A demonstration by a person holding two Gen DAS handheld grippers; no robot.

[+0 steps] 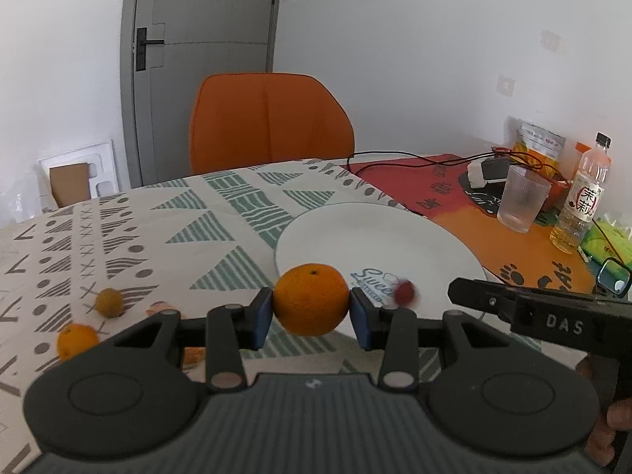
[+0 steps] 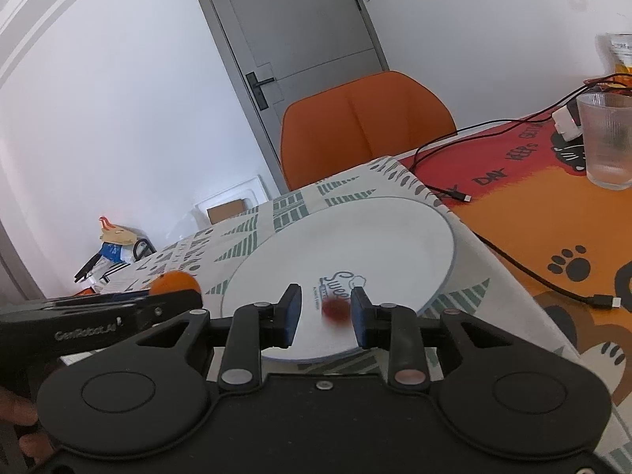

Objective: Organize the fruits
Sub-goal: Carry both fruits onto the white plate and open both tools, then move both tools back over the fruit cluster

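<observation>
Mid-transfer: my left tool [image 1: 311, 302] is clamped on an orange [image 1: 311, 299], centre frame, at the near-left rim of the white plate [image 1: 395, 233]. Next: carry over the plate, then release. Right tool [image 2: 324, 316] stands apart; small red fruit [image 2: 335, 310] (blurred, likely just dropped) lies between its pads on the plate.
</observation>
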